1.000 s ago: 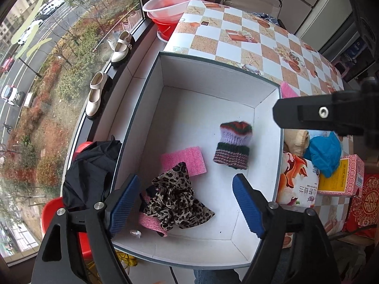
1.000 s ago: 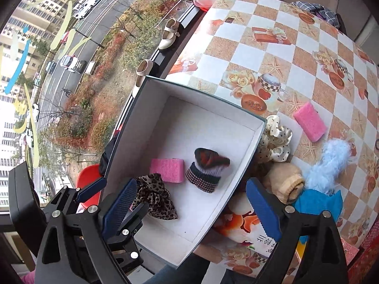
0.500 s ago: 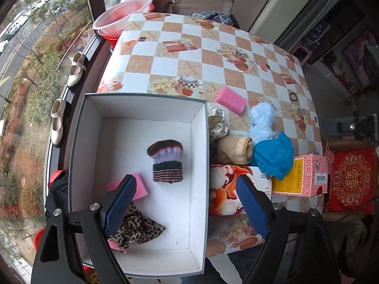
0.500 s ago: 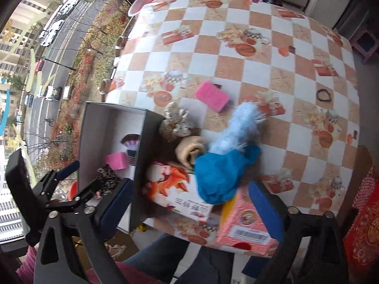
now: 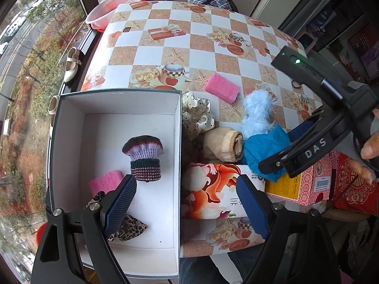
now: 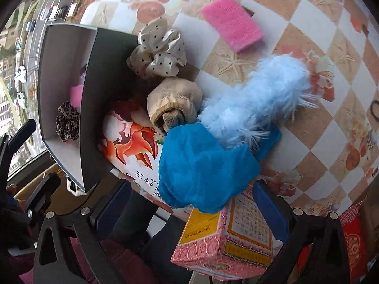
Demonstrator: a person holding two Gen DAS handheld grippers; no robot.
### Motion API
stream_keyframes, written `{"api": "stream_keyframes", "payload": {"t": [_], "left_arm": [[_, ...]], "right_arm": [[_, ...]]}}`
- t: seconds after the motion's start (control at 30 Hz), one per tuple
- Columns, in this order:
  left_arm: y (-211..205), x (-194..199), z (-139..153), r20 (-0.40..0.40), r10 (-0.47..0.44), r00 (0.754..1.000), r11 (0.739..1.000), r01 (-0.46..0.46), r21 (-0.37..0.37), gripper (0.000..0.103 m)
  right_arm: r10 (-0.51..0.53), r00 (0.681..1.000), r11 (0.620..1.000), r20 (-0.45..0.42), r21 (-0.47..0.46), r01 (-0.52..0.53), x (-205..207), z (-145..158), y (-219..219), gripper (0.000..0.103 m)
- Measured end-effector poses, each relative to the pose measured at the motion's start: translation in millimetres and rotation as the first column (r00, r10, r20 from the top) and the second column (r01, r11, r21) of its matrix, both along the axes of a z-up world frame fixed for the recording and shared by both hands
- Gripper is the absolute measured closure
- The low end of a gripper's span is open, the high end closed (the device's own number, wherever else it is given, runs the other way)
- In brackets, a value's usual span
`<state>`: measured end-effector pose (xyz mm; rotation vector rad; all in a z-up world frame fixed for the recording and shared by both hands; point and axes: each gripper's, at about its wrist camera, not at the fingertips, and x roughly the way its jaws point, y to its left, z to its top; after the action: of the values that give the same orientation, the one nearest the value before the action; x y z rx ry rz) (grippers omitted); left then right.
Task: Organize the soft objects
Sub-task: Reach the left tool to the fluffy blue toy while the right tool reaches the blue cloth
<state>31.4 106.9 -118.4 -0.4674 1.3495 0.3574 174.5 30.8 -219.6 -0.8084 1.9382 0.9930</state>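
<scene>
You are holding the left gripper (image 5: pixel 186 198) above the near wall of the white box (image 5: pixel 177 165), its fingers (image 5: pixel 120 202) spread wide with nothing between them. One finger is hanging over the box floor, the other over the flowered packet (image 5: pixel 213 189) just beside the box on the checkered counter (image 5: pixel 165 54).

Inside the box, the knitted striped hat (image 5: pixel 143 157) is lying near the middle, with a pink sponge (image 5: pixel 106 182) and the leopard-print scrunchie (image 5: pixel 129 228) closer to you.

Your right gripper (image 6: pixel 189 210) is angling down at the pile just outside the box, its fingers (image 6: pixel 270 206) having just been opening and now released at full spread. The bright blue cloth (image 6: pixel 203 168) is lying between them, with no pad visibly pressing on it. It is draped over the flowered packet and the pink carton (image 6: pixel 227 241).

Beside the box wall, the polka-dot scrunchie (image 6: pixel 158 52) and the rolled beige sock (image 6: pixel 173 101) are resting close together. The fluffy light-blue piece (image 6: pixel 258 99) is lying against the blue cloth. A second pink sponge (image 6: pixel 232 22) is sitting farther out from the box.
</scene>
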Motion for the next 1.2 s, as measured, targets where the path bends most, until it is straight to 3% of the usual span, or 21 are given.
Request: {"api": "stream_keyframes", "payload": {"t": [0.03, 0.1, 0.13, 0.17, 0.27, 0.37, 0.47, 0.73, 0.8, 0.87, 1.0, 1.1, 1.2], "left_arm": [[0.1, 1.4, 0.0, -0.002, 0.011, 1.0, 1.0, -0.011, 0.001, 0.015], [-0.5, 6.5, 0.6, -0.006, 0.025, 1.0, 1.0, -0.025, 0.0, 0.015], [-1.7, 10.0, 1.4, -0.004, 0.026, 1.0, 1.0, -0.026, 0.0, 0.015], [-3.2, 14.7, 2.1, -0.005, 0.025, 1.0, 1.0, -0.025, 0.005, 0.015], [-9.0, 34.3, 1.8, -0.011, 0.011, 1.0, 1.0, -0.011, 0.008, 0.015], [-17.6, 61.5, -3.6, -0.021, -0.017, 1.0, 1.0, 0.017, 0.008, 0.015], [-30.4, 92.9, -12.8, -0.038, -0.068, 0.997, 0.998, 0.069, 0.01, 0.015], [-65.5, 173.9, -44.3, -0.088, -0.203, 0.975, 0.979, 0.203, 0.001, 0.015], [-71.5, 193.2, -54.8, -0.104, -0.231, 0.967, 0.973, 0.231, -0.013, 0.015], [-76.9, 210.8, -65.7, -0.127, -0.249, 0.96, 0.968, 0.249, -0.019, 0.015], [-88.3, 239.5, -87.0, -0.152, -0.278, 0.948, 0.96, 0.275, -0.043, 0.015], [-95.9, 254.3, -109.3, -0.203, -0.304, 0.931, 0.952, 0.301, -0.045, 0.015], [-94.7, 261.7, -133.4, -0.264, -0.293, 0.919, 0.955, 0.295, -0.03, 0.015]], "right_arm": [[0.008, 1.0, 1.0, -0.021, -0.009, -0.008, -0.9, -6.9, 2.5, 0.0], [0.025, 0.998, 1.0, -0.055, -0.01, -0.025, -1.4, -15.1, 3.4, 0.018], [0.033, 0.998, 0.999, -0.057, -0.006, -0.034, 0.4, -16.2, 1.0, 0.043], [0.033, 0.998, 0.999, -0.058, 0.001, -0.033, 4.2, -16.1, -2.1, 0.053], [-0.021, 0.999, 0.997, -0.03, 0.068, 0.023, 29.4, -7.6, -22.7, 0.058], [-0.151, 0.989, 0.981, -0.006, 0.122, 0.15, 64.3, 1.0, -58.1, 0.058], [-0.294, 0.954, 0.947, 0.052, 0.153, 0.283, 101.5, 4.1, -103.6, 0.058], [-0.613, 0.781, 0.789, 0.121, 0.153, 0.595, 176.5, -18.9, -213.6, 0.056], [-0.669, 0.738, 0.741, 0.087, 0.158, 0.653, 179.9, -24.7, -232.1, 0.049], [-0.693, 0.716, 0.717, 0.087, 0.188, 0.671, 181.2, -25.5, -237.9, 0.021], [-0.66, 0.74, 0.735, 0.125, 0.312, 0.602, 173.7, -10.3, -219.3, 0.02], [-0.564, 0.805, 0.806, 0.181, 0.33, 0.491, 162.8, -17.7, -188.8, 0.02], [-0.481, 0.839, 0.859, 0.253, 0.327, 0.394, 156.1, -31.6, -164.2, 0.02]]}}
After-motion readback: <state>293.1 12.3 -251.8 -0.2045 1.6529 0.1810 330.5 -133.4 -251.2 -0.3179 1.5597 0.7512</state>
